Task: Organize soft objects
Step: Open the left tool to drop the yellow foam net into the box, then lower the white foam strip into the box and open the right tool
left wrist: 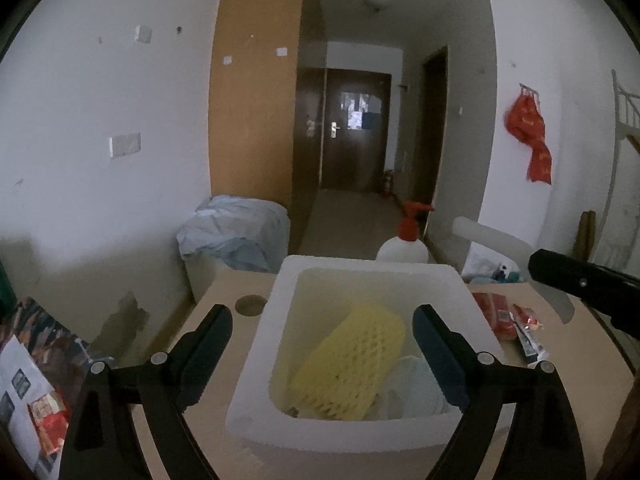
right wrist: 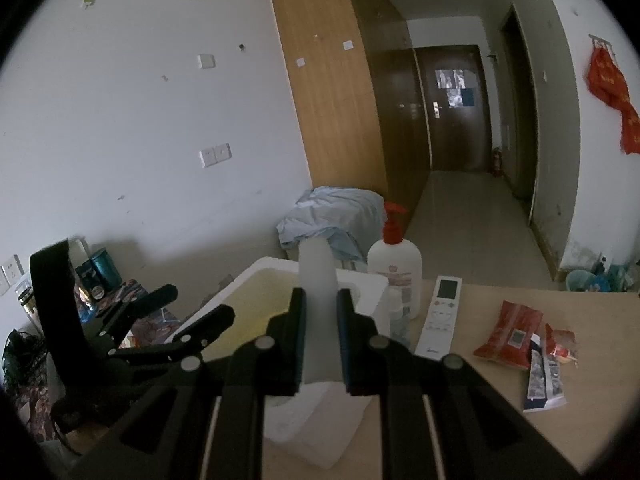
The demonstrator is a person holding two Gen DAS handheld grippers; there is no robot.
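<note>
The foam box [left wrist: 256,364] was white, and the net sleeve [left wrist: 352,364] inside it was yellow with a lattice pattern. The pump bottle [right wrist: 396,276] was white with a red top; the packets [right wrist: 508,334] were red.

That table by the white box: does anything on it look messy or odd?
Yes. Red snack packets and a torn white wrapper lie scattered at odd angles on the beige wooden table, right of the upright white foam box.

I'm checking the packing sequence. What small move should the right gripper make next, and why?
Probably carry the white foam strip left over the foam box and release: the right gripper is clamped on it, and the yellow foam net already lies inside.
</note>
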